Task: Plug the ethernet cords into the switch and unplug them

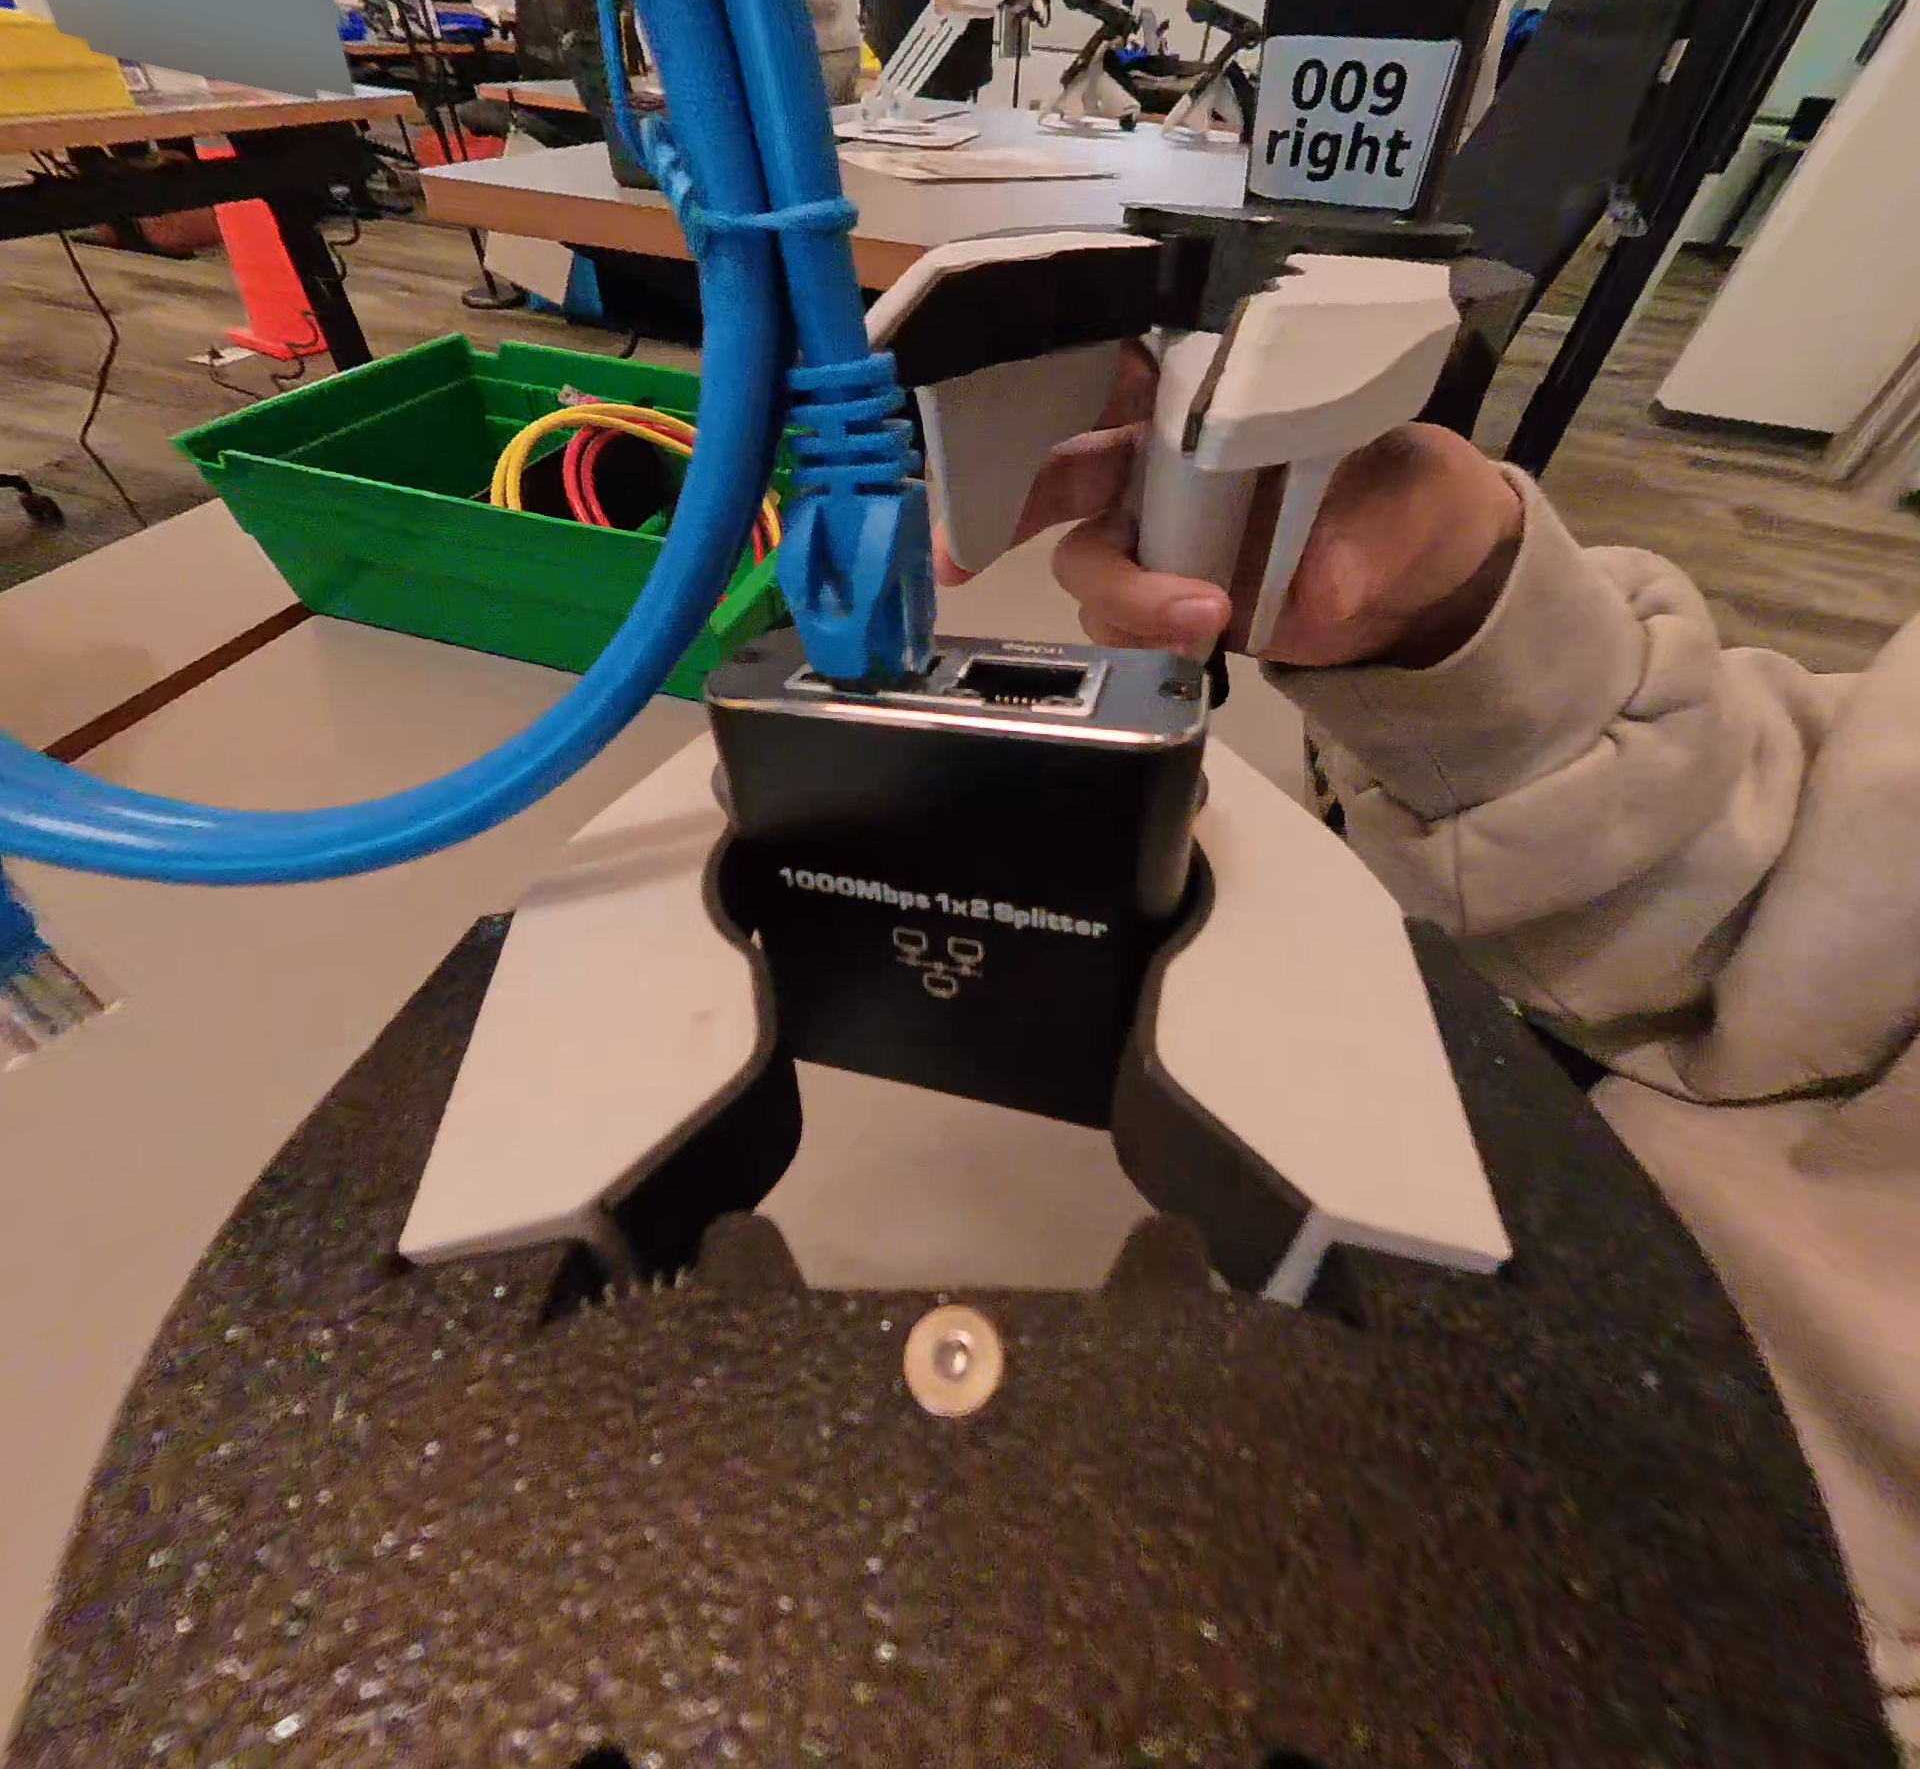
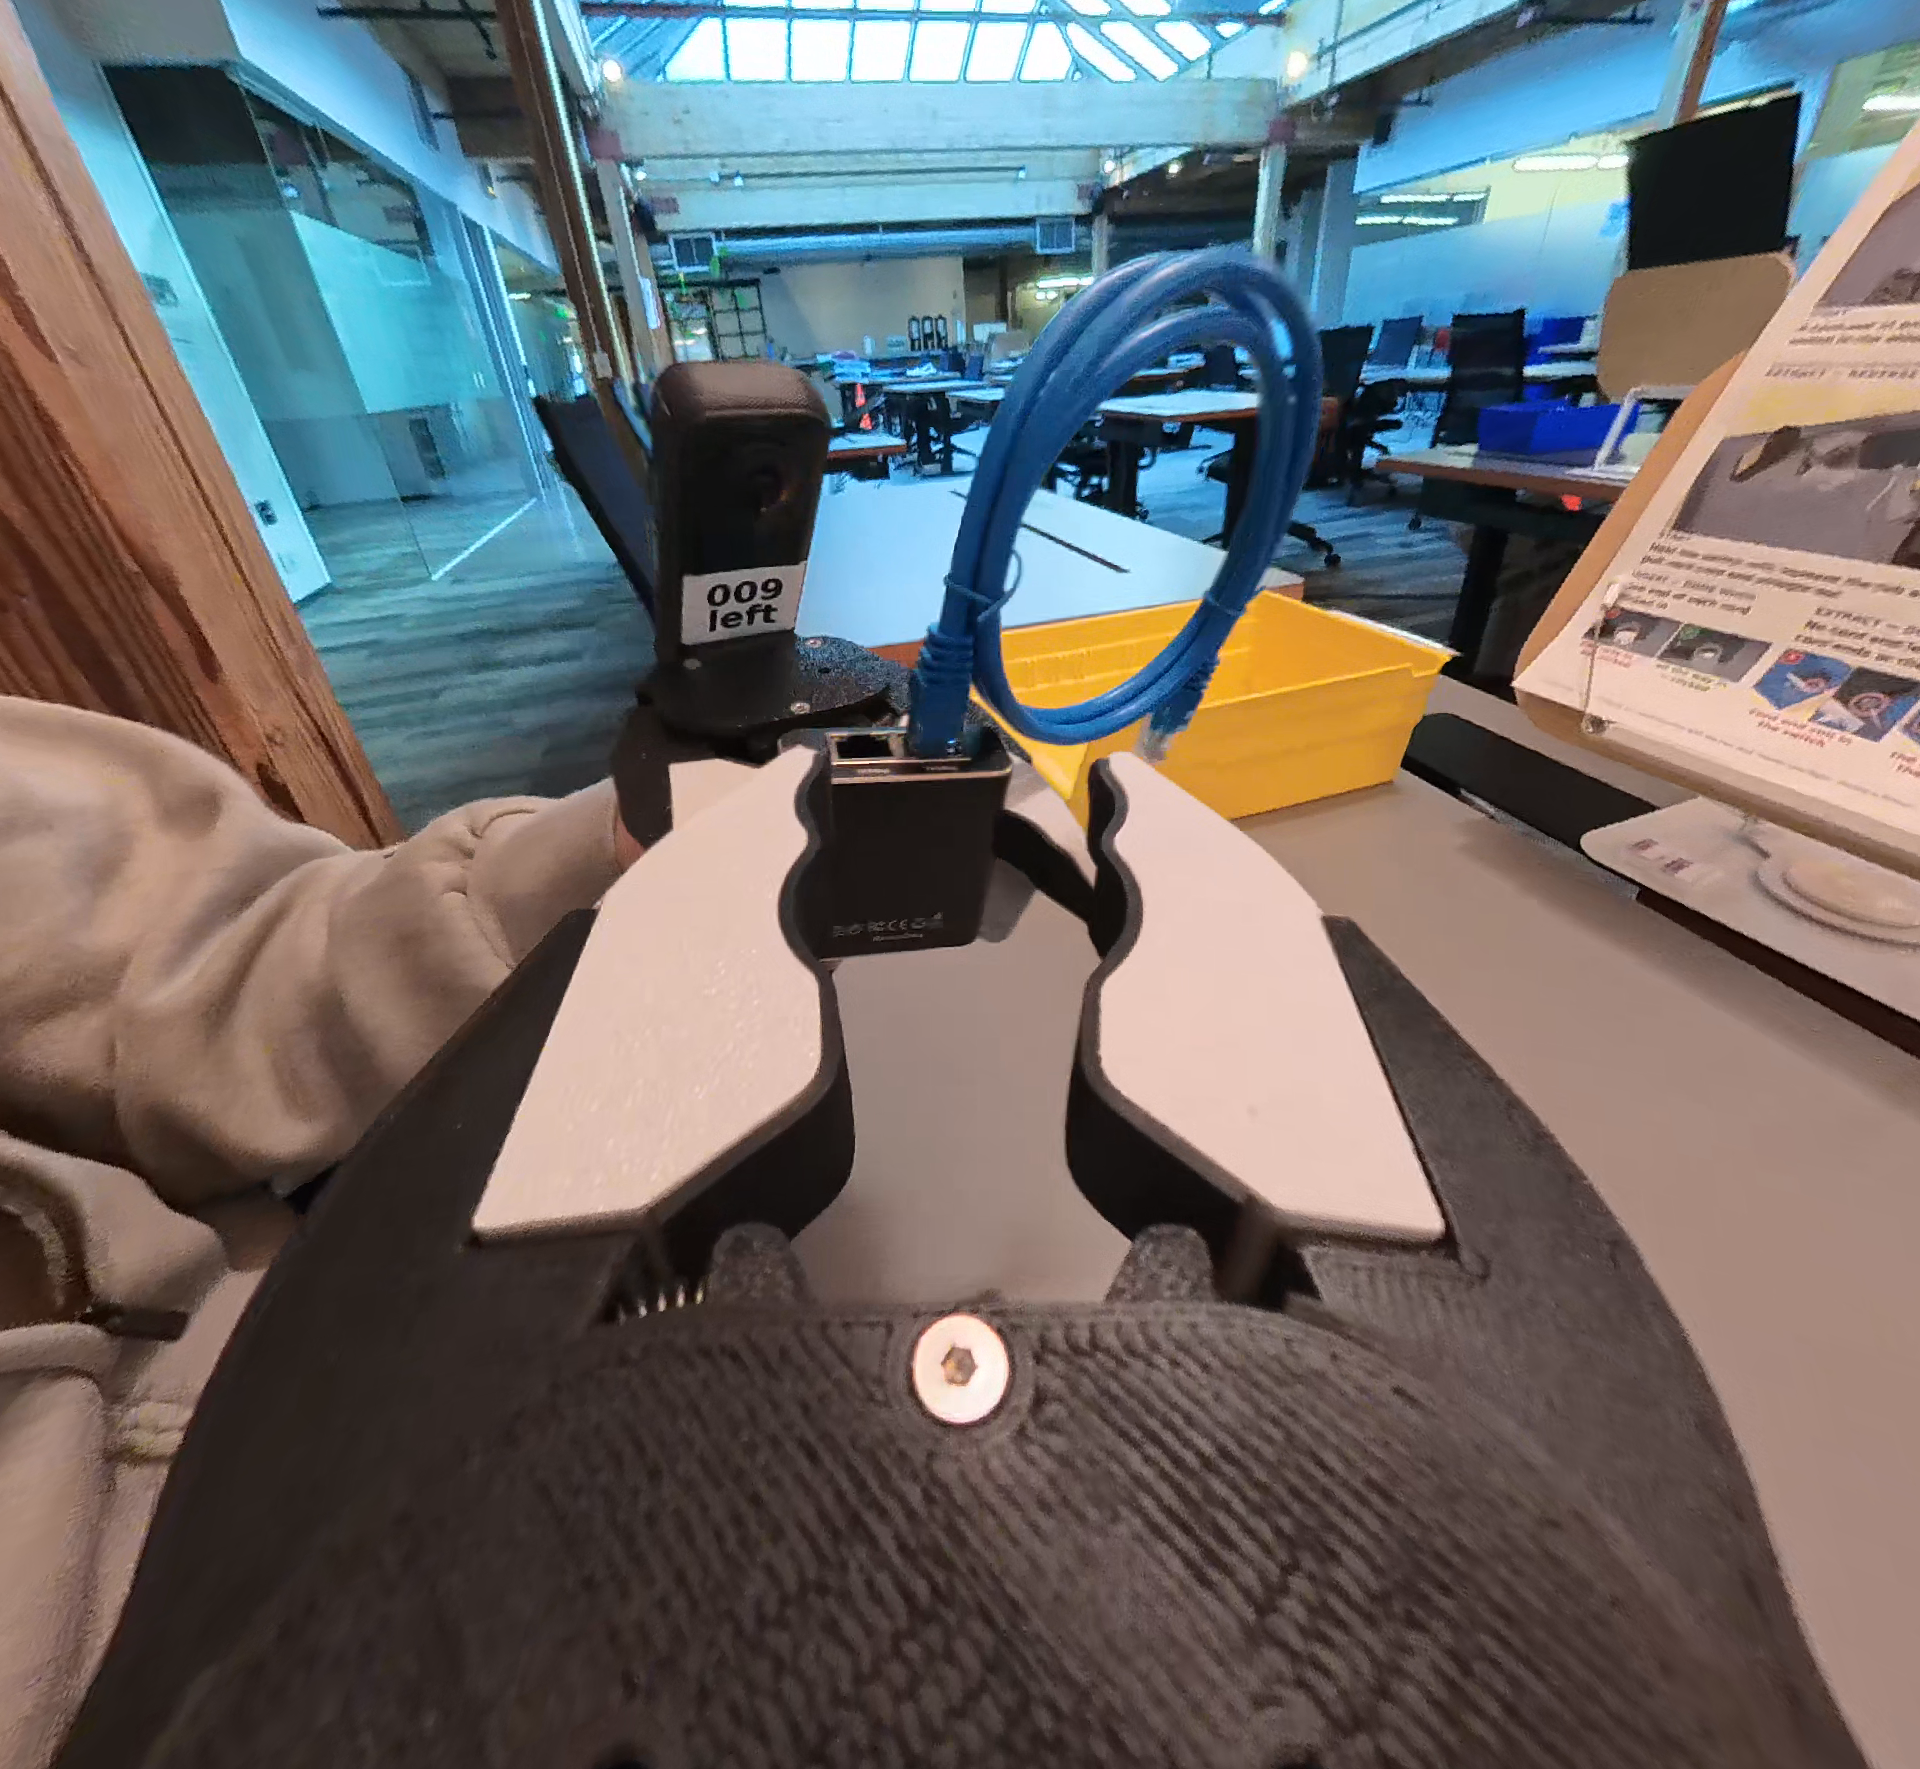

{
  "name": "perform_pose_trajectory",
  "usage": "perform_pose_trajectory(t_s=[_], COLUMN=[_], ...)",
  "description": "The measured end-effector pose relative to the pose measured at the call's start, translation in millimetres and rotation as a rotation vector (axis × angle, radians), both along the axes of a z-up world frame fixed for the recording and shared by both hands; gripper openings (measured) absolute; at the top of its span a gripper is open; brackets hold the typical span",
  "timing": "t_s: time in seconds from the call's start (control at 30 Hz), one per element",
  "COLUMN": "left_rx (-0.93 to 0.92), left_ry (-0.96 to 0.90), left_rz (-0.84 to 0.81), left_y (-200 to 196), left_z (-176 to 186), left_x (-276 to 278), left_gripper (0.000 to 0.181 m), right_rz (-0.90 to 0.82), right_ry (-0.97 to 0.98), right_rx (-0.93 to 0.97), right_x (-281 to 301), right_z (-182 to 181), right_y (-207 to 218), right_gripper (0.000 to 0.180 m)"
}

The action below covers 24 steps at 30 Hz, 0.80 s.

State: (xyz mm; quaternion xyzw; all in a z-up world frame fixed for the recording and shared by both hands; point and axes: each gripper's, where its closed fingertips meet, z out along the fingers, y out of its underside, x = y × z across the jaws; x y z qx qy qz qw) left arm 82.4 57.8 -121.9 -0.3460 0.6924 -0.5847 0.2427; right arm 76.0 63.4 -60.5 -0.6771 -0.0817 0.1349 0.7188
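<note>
Left wrist view is showing, from left to right, a green bin (image 1: pixel 416 493) holding coiled yellow and red cords (image 1: pixel 592 462), then the blue ethernet cord (image 1: pixel 727 431), then the right gripper (image 1: pixel 1091 431) and the person's hand (image 1: pixel 1247 556) in a beige sleeve (image 1: pixel 1558 784). The left gripper (image 1: pixel 961 898) is clamping the black switch (image 1: pixel 966 898) by its 2 sides. The switch is standing with its long axis running up from the gripper and its 2 ports facing upward. The cord's plug (image 1: pixel 857 597) is sitting in the left port, its cable rising straight up, tied into a loop that is curving down to the left. The right port (image 1: pixel 1023 680) is standing empty. The right gripper is hanging just above and behind the switch, its jaws spread apart and holding nothing.

Right wrist view is showing, from the left, a wooden post (image 2: pixel 125 472), the beige sleeve (image 2: pixel 260 940), the left gripper's camera stalk (image 2: pixel 732 535), and then the switch (image 2: pixel 904 836) between the right gripper's (image 2: pixel 956 846) parted fingers (image 2: pixel 686 992), which are not pressing it. The blue loop (image 2: pixel 1132 493) is standing upright over a yellow bin (image 2: pixel 1247 691); its free plug (image 2: pixel 1169 717) is dangling. An instruction board (image 2: pixel 1766 524) is leaning at the right.

The grey table (image 2: pixel 1558 1096) is lying underneath, in a big workshop with skylights (image 2: pixel 883 15) and rows of desks.
</note>
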Motion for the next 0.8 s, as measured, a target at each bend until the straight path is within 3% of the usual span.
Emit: perform_pose_trajectory(t_s=[0.37, 0.57, 0.8], left_rx=[-0.117, -0.295, -0.268], left_ry=[0.046, 0.054, 0.055], left_rz=[-0.074, -0.143, -0.135], left_y=[-15, -15, -14], left_z=[3, 17, 13], left_x=[0, -7, -6], left_gripper=[0.075, 0.075, 0.075], right_rz=[-0.152, -0.219, -0.159], right_ry=[-0.038, 0.001, 0.063], right_rx=[-0.032, -0.002, 0.059], right_x=[14, 26, 23], right_z=[-3, 7, 17], right_y=[5, 0, -5], right_gripper=[0.075, 0.086, 0.093])
